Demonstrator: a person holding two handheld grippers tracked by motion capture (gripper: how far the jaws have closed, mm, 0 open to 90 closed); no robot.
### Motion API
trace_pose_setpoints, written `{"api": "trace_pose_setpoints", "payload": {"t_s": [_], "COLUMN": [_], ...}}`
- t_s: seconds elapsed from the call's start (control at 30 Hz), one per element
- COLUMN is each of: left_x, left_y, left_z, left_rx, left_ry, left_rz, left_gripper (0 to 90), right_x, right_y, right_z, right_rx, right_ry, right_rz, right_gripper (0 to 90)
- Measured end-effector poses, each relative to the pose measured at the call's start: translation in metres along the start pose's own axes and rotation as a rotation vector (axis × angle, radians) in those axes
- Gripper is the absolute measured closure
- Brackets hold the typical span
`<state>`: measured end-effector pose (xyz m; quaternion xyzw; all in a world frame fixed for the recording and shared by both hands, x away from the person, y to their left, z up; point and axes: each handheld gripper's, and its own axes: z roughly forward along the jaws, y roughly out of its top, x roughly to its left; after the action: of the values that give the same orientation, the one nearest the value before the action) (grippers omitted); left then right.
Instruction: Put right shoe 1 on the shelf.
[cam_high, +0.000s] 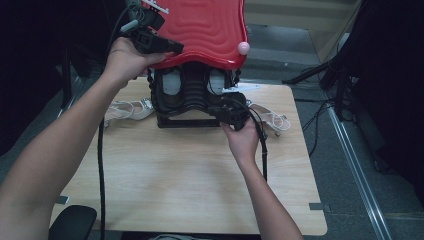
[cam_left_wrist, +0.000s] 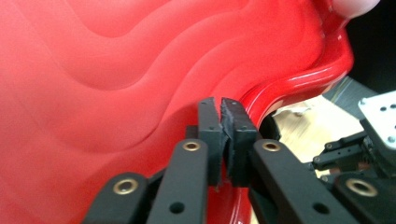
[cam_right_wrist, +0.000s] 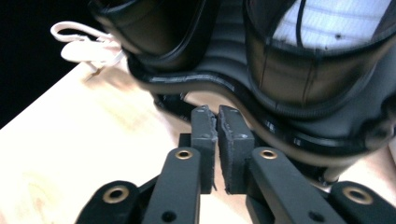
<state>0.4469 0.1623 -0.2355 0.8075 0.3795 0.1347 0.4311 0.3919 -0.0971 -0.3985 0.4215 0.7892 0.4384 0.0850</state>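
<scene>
Your left hand holds the left gripper (cam_high: 167, 47) up at the front rim of a glossy red ribbed plastic lid (cam_high: 205, 25), which stands raised above a black moulded case base (cam_high: 192, 97) at the far middle of the pale wooden table (cam_high: 190, 175). Your right gripper (cam_high: 227, 111) sits low at the base's near right edge.

The lid could drop back onto the base, because the left gripper's pads look almost together beside the slick rim, with no part of the rim seen between them. The base could also slide on the table if the right gripper nudges it, since nothing seems to pin it.

Both pairs of jaws stand at a narrow slit, gripping nothing visible. White strappy sandals (cam_high: 127, 109) lie beside the base, another (cam_high: 270, 120) at its right.
</scene>
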Motion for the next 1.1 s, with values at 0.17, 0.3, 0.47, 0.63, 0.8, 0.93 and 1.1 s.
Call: {"api": "trace_pose_setpoints", "payload": {"t_s": [0.17,0.3,0.47,0.63,0.8,0.93,1.1], "left_x": [-0.006,-0.012,-0.015,-0.018,-0.018,-0.019,-0.02], "left_y": [0.0,-0.003,-0.013,-0.029,-0.045,-0.058,-0.075], "left_z": [-0.01,-0.02,-0.031,-0.039,-0.046,-0.049,-0.052], "left_rx": [0.018,0.017,0.028,0.033,0.045,0.054,0.059], "left_ry": [-0.029,-0.034,-0.055,-0.063,-0.069,-0.064,-0.066], "left_rz": [0.007,0.0,-0.003,-0.005,-0.01,-0.011,-0.015], "left_gripper": [74.2,65.9,60.9,57.8,55.7,54.7,53.9], "right_x": [0.002,0.003,0.001,0.0,-0.002,-0.001,-0.004], "right_y": [-0.012,-0.019,-0.03,-0.04,-0.051,-0.057,-0.066], "right_z": [-0.009,-0.014,-0.02,-0.024,-0.029,-0.034,-0.038], "right_rx": [0.012,0.014,-0.007,-0.008,0.001,-0.011,-0.002], "right_ry": [0.022,0.037,0.072,0.073,0.093,0.096,0.106], "right_rz": [-0.017,-0.029,-0.061,-0.06,-0.063,-0.086,-0.082], "right_gripper": [79.7,72.7,66.1,62.9,60.4,58.5,57.2]}}
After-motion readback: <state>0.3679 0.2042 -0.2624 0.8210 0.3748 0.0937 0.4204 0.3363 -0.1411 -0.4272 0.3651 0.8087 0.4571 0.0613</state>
